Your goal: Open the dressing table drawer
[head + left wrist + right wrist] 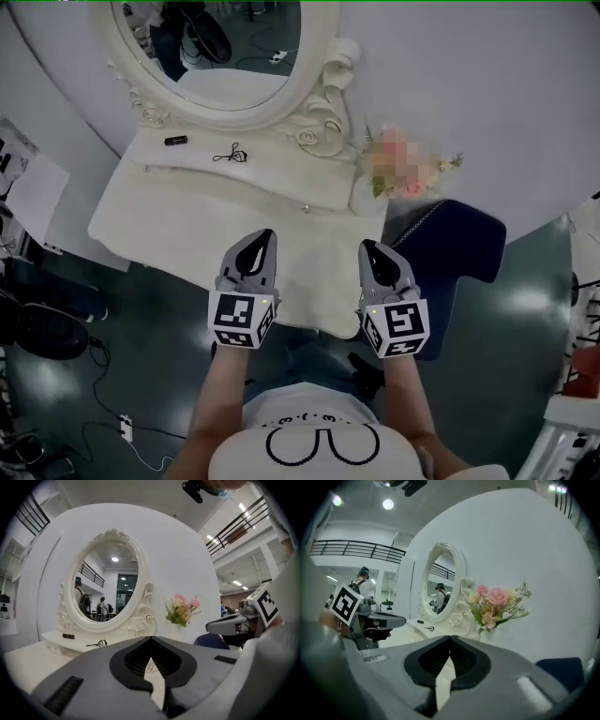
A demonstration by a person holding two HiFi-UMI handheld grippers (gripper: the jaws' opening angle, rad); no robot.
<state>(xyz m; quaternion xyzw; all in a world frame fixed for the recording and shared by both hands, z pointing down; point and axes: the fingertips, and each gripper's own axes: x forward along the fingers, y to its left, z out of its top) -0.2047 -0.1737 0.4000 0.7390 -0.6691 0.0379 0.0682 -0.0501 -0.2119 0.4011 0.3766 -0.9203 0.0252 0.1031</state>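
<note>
A white dressing table (187,225) with an oval mirror (225,56) stands before me. Its raised shelf front carries a small drawer knob (305,207), which also shows through the gap below the left jaws as the knob (150,667). My left gripper (266,235) hovers over the tabletop's near edge, shut and empty, its tips meeting in the left gripper view (150,638). My right gripper (367,246) hangs beside it to the right, also shut with nothing held, tips together in the right gripper view (450,637). Neither touches the table or the knob.
A small black item (175,141) and a black looped object (231,155) lie on the shelf. A vase of pink flowers (405,167) stands at the table's right end. A dark blue chair (459,246) is to the right. Cables and a power strip (125,428) lie on the floor at left.
</note>
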